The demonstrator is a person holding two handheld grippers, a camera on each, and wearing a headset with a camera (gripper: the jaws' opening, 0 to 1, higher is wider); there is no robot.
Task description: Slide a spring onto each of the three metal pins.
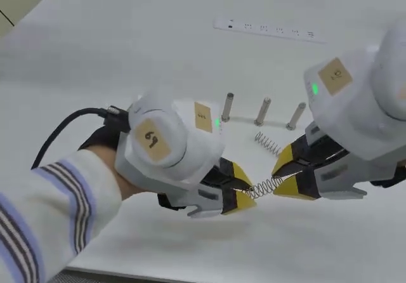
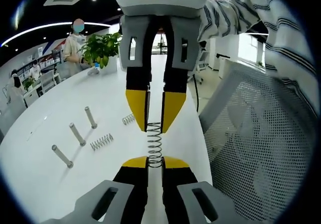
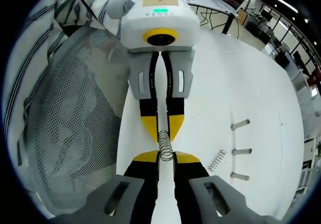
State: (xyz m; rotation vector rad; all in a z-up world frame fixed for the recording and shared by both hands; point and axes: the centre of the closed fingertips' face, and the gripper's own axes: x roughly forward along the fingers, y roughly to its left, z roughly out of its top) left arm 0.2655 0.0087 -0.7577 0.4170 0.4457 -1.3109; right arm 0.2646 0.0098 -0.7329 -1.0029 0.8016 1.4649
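At bench (image 1: pixel 127 54) front, left tool (image 2: pixel 155 161) and right tool (image 3: pixel 166 157) each pinch one end of spring (image 1: pixel 263 186); end coils hidden

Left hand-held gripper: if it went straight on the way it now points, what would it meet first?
The spring in its own jaws, then at once the yellow tips of the right hand-held gripper, which faces it and grips the spring's other end.

Roughly opposed gripper views; shared spring (image 2: pixel 154 143)
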